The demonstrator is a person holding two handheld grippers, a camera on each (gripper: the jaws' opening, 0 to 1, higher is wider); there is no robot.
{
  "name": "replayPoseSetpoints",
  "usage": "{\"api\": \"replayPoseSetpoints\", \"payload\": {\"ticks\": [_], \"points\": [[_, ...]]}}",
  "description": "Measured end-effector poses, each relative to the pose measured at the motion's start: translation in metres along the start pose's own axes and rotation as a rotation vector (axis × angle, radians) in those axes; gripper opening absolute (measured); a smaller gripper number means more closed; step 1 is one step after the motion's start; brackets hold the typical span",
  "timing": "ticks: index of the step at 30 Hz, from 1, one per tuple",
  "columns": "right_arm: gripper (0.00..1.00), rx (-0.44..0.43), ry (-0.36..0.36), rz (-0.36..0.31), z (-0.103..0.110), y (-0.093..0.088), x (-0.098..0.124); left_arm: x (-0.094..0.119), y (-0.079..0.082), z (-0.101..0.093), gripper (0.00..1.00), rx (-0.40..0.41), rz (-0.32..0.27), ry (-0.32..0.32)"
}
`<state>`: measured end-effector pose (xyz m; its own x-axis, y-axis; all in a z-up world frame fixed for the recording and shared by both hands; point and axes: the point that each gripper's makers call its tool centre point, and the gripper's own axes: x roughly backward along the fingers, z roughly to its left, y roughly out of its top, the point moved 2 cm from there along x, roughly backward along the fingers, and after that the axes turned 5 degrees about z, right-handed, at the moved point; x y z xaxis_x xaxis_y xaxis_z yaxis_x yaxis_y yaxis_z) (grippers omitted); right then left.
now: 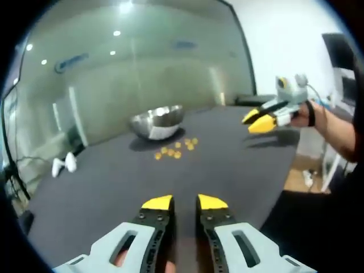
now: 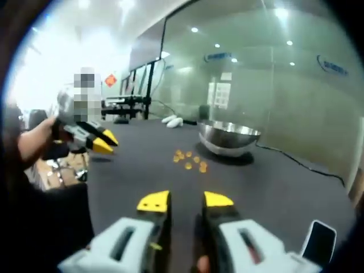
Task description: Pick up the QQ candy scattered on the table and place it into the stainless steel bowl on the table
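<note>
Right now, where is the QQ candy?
The QQ candy lies in a loose cluster on the dark table, just in front of the stainless steel bowl, apart from it.

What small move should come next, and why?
Probably bring the right gripper forward and down to the nearest of the candies. Its fingers are open and hold nothing, and the candies lie loose on the dark table in front of the steel bowl.

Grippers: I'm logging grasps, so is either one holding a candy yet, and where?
Nothing is held: left gripper and right gripper are open and empty, candies lie beside the bowl.
</note>
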<state>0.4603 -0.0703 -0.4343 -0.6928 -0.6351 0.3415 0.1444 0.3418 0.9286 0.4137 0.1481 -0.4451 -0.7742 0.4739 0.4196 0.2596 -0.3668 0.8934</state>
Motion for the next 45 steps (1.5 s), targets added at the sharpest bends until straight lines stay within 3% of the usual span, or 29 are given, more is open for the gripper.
{"api": "replayPoseSetpoints", "payload": {"ticks": [11,29,45], "points": [[0.22,0.001,-0.020,0.022,-0.0020,-0.0058,0.0002,0.0000,-0.0005,-0.0009,0.17,-0.003,0.003,0.002],[0.22,-0.027,0.014,-0.004,0.0015,-0.0030,0.0001,-0.0017,0.0038,-0.0068,0.17,-0.008,-0.002,-0.005],[0.22,-0.021,0.029,0.012,-0.0009,-0.0097,-0.0042,-0.0006,0.0021,-0.0053,0.16,0.009,0.003,0.004]]}}
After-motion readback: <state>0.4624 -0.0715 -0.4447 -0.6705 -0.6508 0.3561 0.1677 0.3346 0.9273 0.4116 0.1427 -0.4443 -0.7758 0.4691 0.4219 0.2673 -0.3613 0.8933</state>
